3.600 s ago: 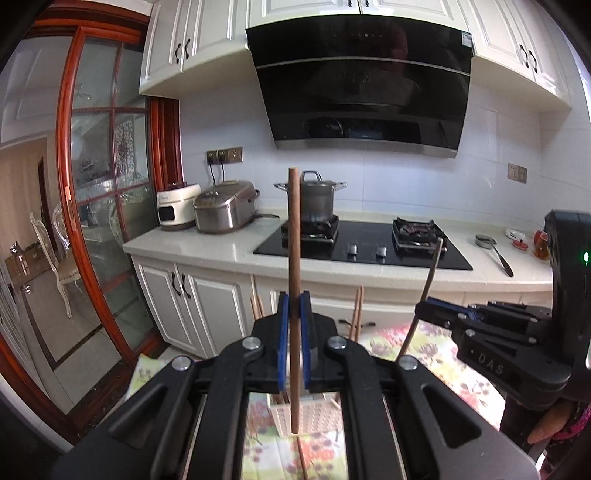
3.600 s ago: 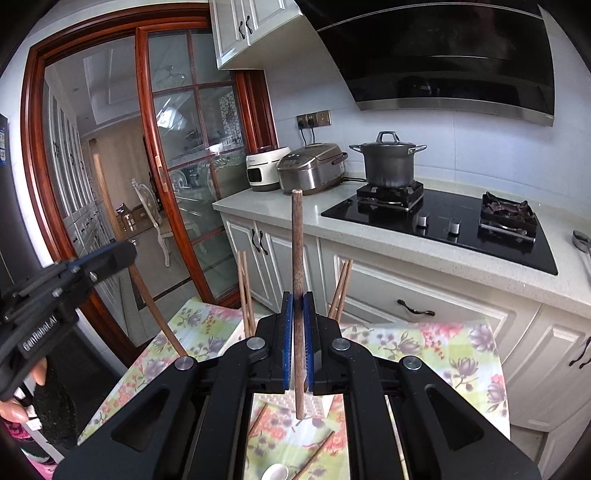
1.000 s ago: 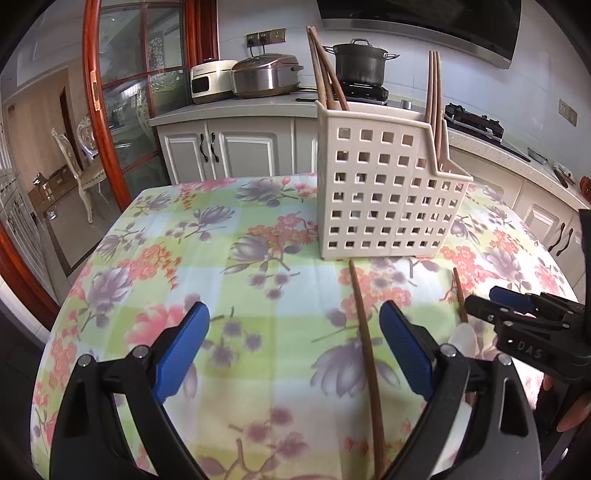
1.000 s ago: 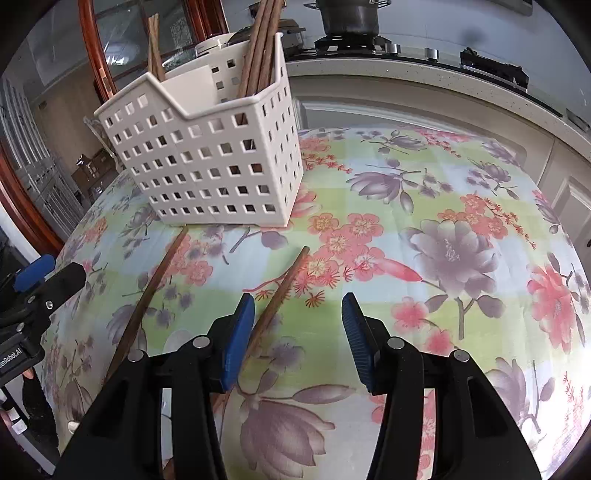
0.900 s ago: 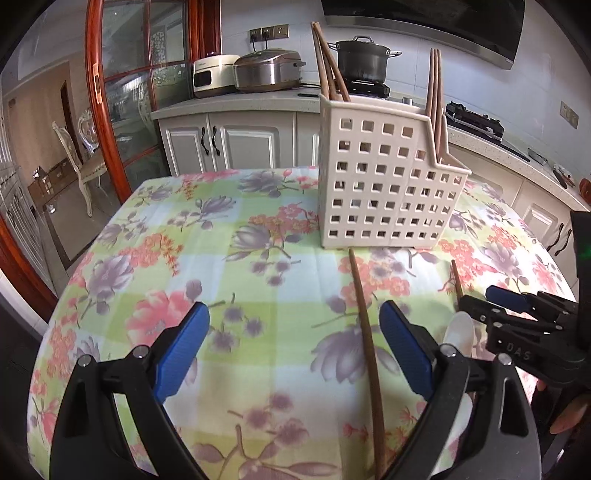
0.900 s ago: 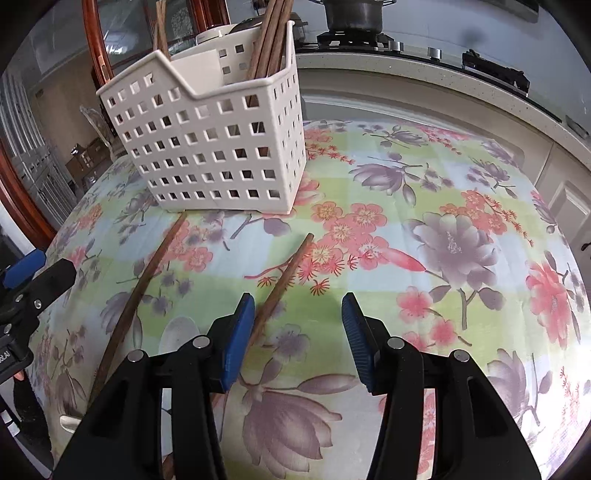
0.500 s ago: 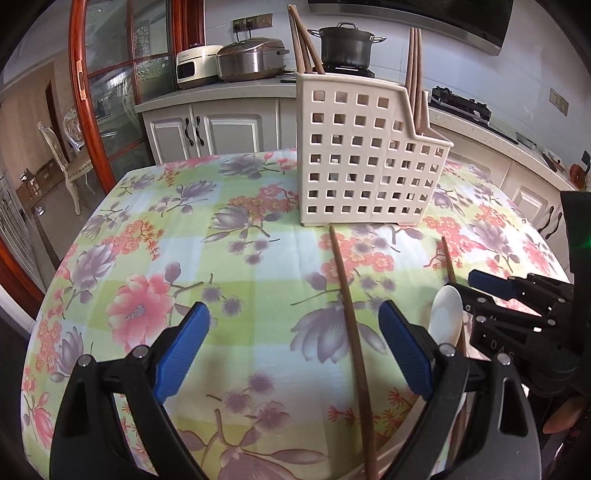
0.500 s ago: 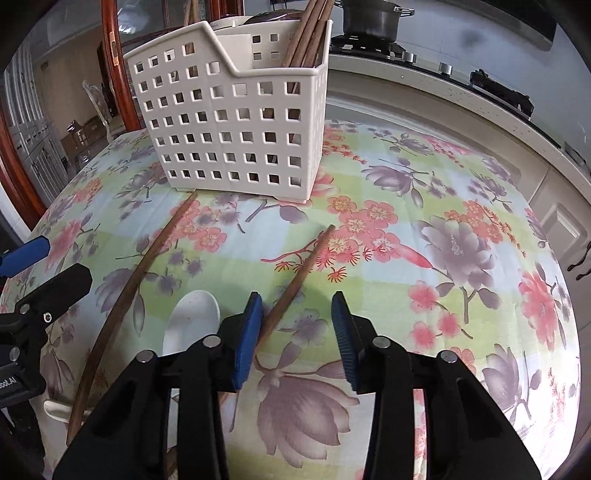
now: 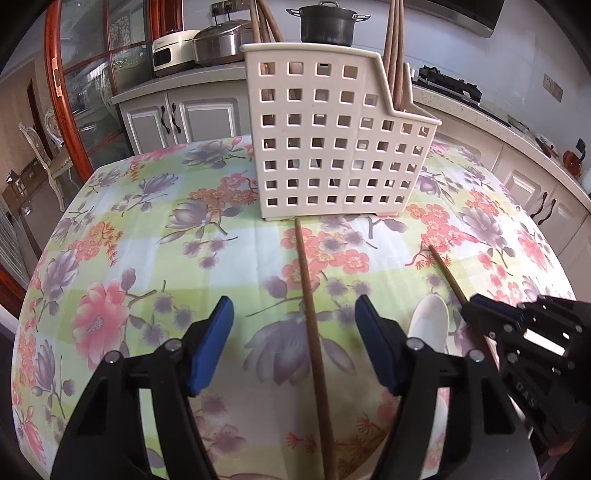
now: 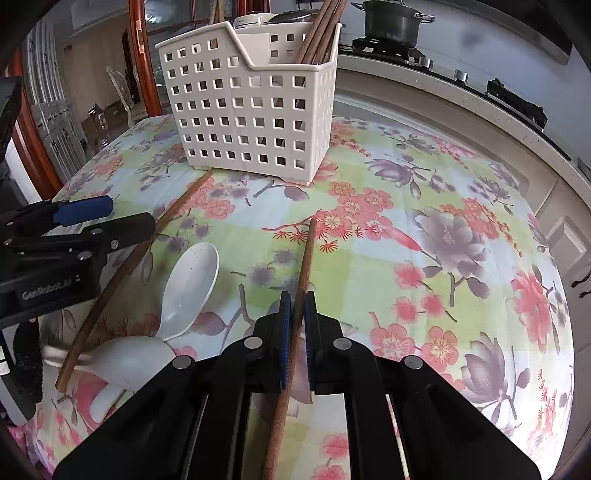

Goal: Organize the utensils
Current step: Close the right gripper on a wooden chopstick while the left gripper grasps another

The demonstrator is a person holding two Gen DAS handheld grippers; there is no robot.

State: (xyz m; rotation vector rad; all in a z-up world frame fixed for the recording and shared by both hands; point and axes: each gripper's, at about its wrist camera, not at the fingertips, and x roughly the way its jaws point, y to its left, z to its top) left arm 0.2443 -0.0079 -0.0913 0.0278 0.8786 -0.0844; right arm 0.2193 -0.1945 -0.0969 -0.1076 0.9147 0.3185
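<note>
A white perforated utensil basket [image 9: 332, 147] [image 10: 251, 110] stands on the floral tablecloth, with several brown chopsticks upright in it. Two brown chopsticks lie loose on the cloth. My left gripper [image 9: 295, 343] is open and straddles one chopstick [image 9: 310, 314], low over the cloth. My right gripper [image 10: 296, 321] is shut on the other chopstick [image 10: 304, 254], which still lies along the cloth. Two white ceramic spoons [image 10: 188, 288] lie between the two chopsticks. The right gripper also shows in the left wrist view [image 9: 517, 332].
The table's edge curves round on all sides. Behind the table are white kitchen cabinets [image 9: 184, 118], a counter with a rice cooker [image 9: 218, 44] and a pot [image 9: 327, 22] on the stove. A red-framed glass door [image 9: 81, 92] stands at the left.
Both grippers came down from holding chopsticks upright to the table. In the last second the left jaws narrowed around one chopstick and the right jaws shut on the other.
</note>
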